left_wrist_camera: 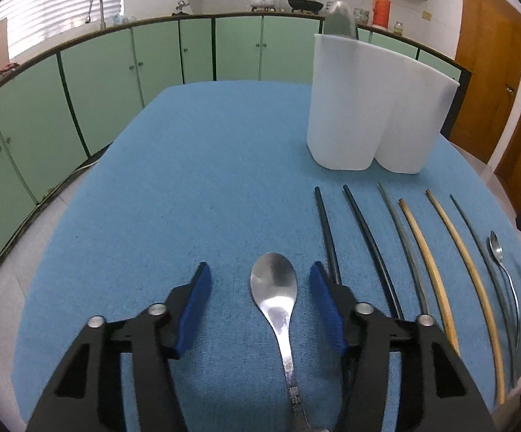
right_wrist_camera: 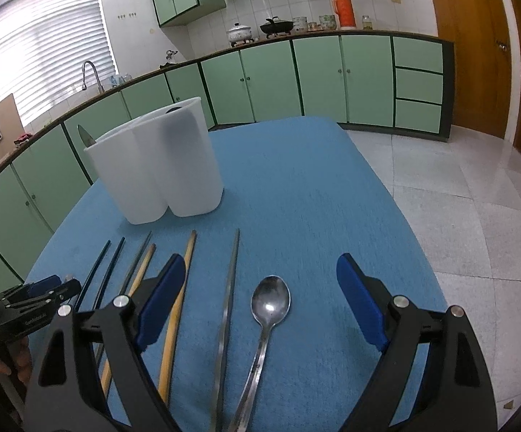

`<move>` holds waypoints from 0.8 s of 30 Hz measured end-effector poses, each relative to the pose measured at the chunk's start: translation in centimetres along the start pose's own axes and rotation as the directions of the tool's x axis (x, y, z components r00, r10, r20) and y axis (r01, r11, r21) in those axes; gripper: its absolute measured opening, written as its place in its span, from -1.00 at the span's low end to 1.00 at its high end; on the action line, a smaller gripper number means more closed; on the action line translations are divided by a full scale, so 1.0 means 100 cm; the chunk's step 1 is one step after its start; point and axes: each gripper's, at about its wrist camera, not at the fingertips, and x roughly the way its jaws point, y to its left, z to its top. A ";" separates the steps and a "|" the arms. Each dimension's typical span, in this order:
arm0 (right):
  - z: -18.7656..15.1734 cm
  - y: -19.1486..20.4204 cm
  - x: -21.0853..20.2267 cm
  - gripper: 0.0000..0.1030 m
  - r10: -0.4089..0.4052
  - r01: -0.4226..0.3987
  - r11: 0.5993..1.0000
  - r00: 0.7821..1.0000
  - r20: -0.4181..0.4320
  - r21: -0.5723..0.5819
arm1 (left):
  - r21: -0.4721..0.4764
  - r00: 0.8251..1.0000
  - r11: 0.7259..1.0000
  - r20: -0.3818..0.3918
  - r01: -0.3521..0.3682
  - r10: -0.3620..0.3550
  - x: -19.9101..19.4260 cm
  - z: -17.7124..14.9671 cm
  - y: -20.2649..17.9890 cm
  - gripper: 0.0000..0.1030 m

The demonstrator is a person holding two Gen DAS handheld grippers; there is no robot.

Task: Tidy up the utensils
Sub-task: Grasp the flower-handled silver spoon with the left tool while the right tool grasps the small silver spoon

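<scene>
In the left wrist view, my left gripper (left_wrist_camera: 260, 280) is open, low over the blue table, its jaws either side of a large metal spoon (left_wrist_camera: 276, 298). To its right lie several chopsticks: black (left_wrist_camera: 368, 241), grey (left_wrist_camera: 402, 237) and bamboo (left_wrist_camera: 454, 252), then a small spoon (left_wrist_camera: 501, 262). The white holder (left_wrist_camera: 372, 108) stands behind them with a utensil sticking out. In the right wrist view, my right gripper (right_wrist_camera: 260, 282) is open over the small spoon (right_wrist_camera: 269, 306) and a grey chopstick (right_wrist_camera: 229, 298). The holder (right_wrist_camera: 159, 165) stands far left.
The blue tablecloth (left_wrist_camera: 188, 180) covers the table; its right edge drops to tiled floor (right_wrist_camera: 458, 180). Green cabinets and a counter with pots run behind. The left gripper (right_wrist_camera: 40, 289) shows at the left edge of the right wrist view.
</scene>
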 end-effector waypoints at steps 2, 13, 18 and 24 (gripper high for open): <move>-0.002 0.001 0.000 0.61 0.002 -0.002 1.000 1.000 -0.009 -0.003 | 0.009 1.000 1.000 0.006 0.007 -0.007 -0.001 0.000 0.000 -0.41; -0.016 -0.004 0.010 0.19 -0.038 0.034 0.999 0.993 -0.114 -0.043 | 0.011 0.997 0.999 0.060 0.045 -0.046 -0.016 -0.003 -0.002 -0.50; -0.017 -0.002 0.019 -0.03 -0.030 0.023 0.999 0.989 -0.144 -0.044 | 0.021 0.996 0.998 0.074 0.053 -0.054 -0.021 -0.002 -0.006 -0.50; -0.014 0.000 0.027 -0.23 -0.043 0.037 0.999 0.985 -0.166 -0.040 | 0.024 0.996 0.998 0.078 0.051 -0.052 -0.021 -0.003 -0.007 -0.50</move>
